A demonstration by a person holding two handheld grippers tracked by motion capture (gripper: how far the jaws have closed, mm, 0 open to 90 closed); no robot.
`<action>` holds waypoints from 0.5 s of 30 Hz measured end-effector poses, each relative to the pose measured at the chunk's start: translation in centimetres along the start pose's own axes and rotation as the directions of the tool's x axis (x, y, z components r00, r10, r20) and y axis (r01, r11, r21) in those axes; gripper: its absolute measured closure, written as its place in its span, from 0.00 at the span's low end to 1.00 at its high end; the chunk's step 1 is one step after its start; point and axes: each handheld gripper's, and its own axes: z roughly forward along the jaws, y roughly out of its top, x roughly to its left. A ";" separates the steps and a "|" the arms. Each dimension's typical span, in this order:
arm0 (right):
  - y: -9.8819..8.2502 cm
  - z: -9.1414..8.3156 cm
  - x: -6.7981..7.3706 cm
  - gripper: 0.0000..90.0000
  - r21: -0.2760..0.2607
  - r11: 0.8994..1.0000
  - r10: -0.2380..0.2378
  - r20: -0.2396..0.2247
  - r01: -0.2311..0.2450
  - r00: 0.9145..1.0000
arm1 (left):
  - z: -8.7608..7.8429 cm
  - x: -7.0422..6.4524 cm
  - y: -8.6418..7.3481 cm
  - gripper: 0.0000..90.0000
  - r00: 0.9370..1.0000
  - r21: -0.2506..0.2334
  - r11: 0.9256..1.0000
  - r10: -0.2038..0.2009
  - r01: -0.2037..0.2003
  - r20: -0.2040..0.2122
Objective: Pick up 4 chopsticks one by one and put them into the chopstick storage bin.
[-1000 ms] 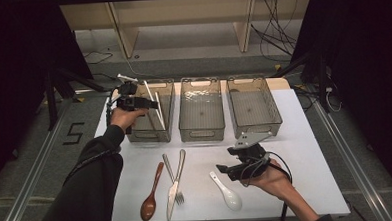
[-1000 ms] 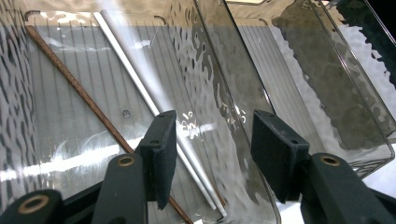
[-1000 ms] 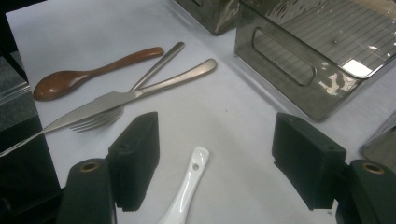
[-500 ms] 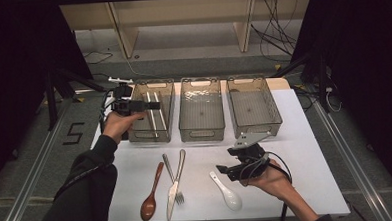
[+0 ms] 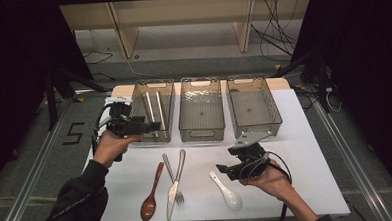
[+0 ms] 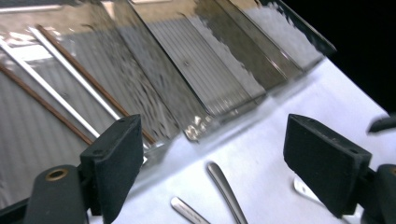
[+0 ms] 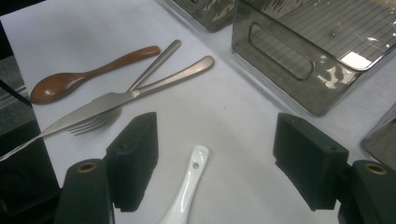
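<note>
L jaws: left gripper [image 5: 152, 126] has just been opening, now wide; nothing between the pads, only bin wall and table seen past them.
R jaws: right gripper [image 5: 221, 169] spread wide, nothing held; white ceramic soup spoon [image 7: 187, 189] lies between the pads in its own view, handle pointing away, not touched.
L position: at near end of the left smoky clear plastic bin [image 5: 154, 110], jaws pointing across it.
Chopsticks: pale pair [image 5: 153, 106] lies lengthwise inside left bin. Probably just dropped there, sorted by type.
R position: low over table, just beside the spoon in high view [image 5: 226, 190]. Looks set for next pick.
Other bins: middle bin [image 5: 200, 109] and right bin [image 5: 254, 105] appear empty, prob. reserved for other types.
Loose cutlery: brown wooden spoon [image 5: 152, 193], steel knife [image 5: 174, 184] crossing steel fork [image 5: 172, 177] on white table [image 5: 306, 150].
Unclear: brown rods beside the chopsticks in left gripper view, can't tell if separate sticks or reflections. Soup spoon bowl cut off in right gripper view.
</note>
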 end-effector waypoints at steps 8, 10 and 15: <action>-0.1 -0.3 -0.2 0.35 -0.026 0.999 0.027 0.008 -0.027 1.000 | 0.3 -0.7 -2.8 0.19 0.999 0.071 0.997 0.043 -0.041 -0.027; -0.1 -0.3 -0.2 0.35 -0.025 0.999 0.028 0.009 -0.027 1.000 | 0.4 -0.6 -3.4 0.19 0.999 0.090 0.995 0.037 -0.035 -0.030; -0.1 -0.2 -0.1 0.35 -0.021 0.999 0.025 0.008 -0.025 1.000 | 0.5 -0.7 -4.4 0.19 0.998 0.116 0.993 0.044 -0.039 -0.042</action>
